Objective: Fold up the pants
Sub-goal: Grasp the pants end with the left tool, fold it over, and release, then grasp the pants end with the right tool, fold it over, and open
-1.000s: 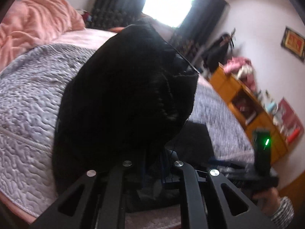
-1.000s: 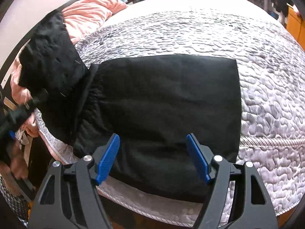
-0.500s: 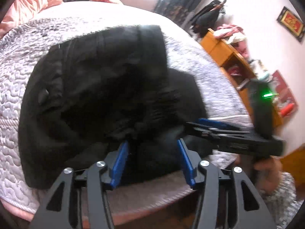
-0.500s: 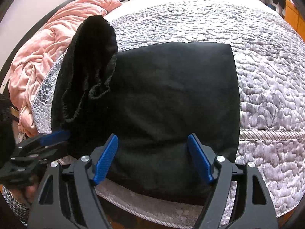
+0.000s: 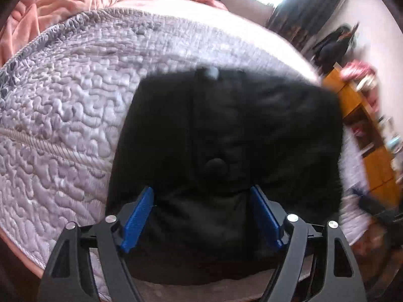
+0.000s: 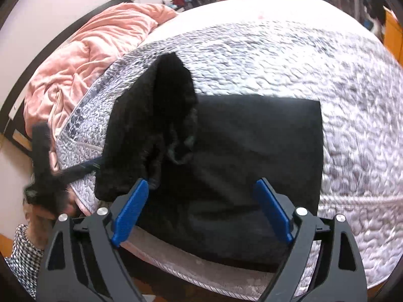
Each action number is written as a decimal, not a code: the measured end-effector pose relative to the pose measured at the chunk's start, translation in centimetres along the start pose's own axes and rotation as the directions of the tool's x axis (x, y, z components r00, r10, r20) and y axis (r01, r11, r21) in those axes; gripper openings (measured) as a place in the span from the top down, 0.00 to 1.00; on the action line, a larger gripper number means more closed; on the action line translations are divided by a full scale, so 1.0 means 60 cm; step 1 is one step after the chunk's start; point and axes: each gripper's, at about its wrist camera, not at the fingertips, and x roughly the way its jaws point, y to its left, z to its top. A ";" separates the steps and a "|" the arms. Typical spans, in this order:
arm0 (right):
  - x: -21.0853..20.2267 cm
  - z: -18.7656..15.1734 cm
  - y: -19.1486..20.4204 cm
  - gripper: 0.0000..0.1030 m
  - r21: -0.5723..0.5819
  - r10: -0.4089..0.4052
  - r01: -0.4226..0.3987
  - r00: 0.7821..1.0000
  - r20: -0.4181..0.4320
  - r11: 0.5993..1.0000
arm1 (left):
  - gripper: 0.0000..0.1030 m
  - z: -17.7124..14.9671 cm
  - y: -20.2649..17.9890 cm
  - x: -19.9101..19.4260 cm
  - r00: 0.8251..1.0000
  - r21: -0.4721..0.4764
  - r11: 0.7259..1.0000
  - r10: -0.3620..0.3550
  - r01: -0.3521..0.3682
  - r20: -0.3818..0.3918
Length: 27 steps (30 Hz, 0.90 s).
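The left gripper (image 5: 201,216) has its blue-padded fingers (image 5: 137,220) spread wide with nothing between them, poised just above the near edge of the black fabric pants (image 5: 226,138). The right gripper (image 6: 201,214) likewise has its blue-padded fingers (image 6: 129,210) wide apart and holds nothing, hovering over the same near edge of the pants (image 6: 252,151).

The pants lie folded into a rough rectangle on the grey-lilac quilted bedspread (image 6: 277,55), near the bed's front edge. In the right wrist view, one part of the pants on their left side stands up in a rumpled peak (image 6: 173,88) rather than lying flat. The left gripper shows there, blurred, to the left of the pants. A crumpled pink blanket (image 6: 95,47) lies beyond the pants to their left. An orange wooden shelf unit (image 5: 365,136) stands to the right of the pants, past the bed.
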 end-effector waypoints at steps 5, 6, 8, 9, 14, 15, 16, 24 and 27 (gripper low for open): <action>0.027 0.031 0.030 0.11 -0.034 0.007 -0.008 0.999 -0.044 0.999 | 0.04 -0.021 -0.016 0.010 1.000 0.065 0.997 0.030 -0.030 -0.001; 0.038 0.036 0.035 0.11 -0.043 0.006 -0.008 0.998 -0.062 0.999 | 0.04 -0.020 -0.013 0.009 1.000 0.051 0.998 0.021 -0.021 -0.008; 0.068 0.047 0.043 0.11 -0.049 0.010 -0.015 0.995 -0.098 0.999 | 0.04 -0.014 -0.006 0.001 1.000 0.033 0.999 0.016 -0.016 -0.017; 0.077 0.050 0.043 0.11 -0.044 0.016 -0.021 0.994 -0.110 0.999 | 0.04 -0.014 -0.002 -0.002 1.000 0.022 1.000 0.016 -0.016 -0.021; 0.136 0.059 0.055 0.19 -0.043 0.029 -0.037 0.987 -0.155 0.998 | 0.04 -0.020 0.036 -0.010 1.000 -0.071 0.997 -0.003 0.001 -0.031; 0.145 0.058 0.059 0.27 -0.060 0.022 -0.032 0.987 -0.160 0.998 | 0.04 -0.021 0.043 -0.012 0.999 -0.090 0.996 0.002 -0.005 -0.034; 0.146 0.057 0.061 0.43 -0.066 0.034 -0.046 0.986 -0.163 0.997 | 0.04 -0.022 0.053 -0.010 0.999 -0.105 0.994 0.009 -0.012 -0.034; 0.069 0.060 0.072 0.80 -0.080 0.169 -0.175 0.983 -0.072 0.981 | 0.04 -0.020 0.068 -0.024 1.000 -0.166 0.986 -0.004 0.003 -0.009; 0.025 0.059 0.078 0.81 -0.098 0.193 -0.195 0.981 -0.028 0.976 | 0.04 -0.016 0.059 -0.041 1.000 -0.152 0.988 -0.022 0.024 0.017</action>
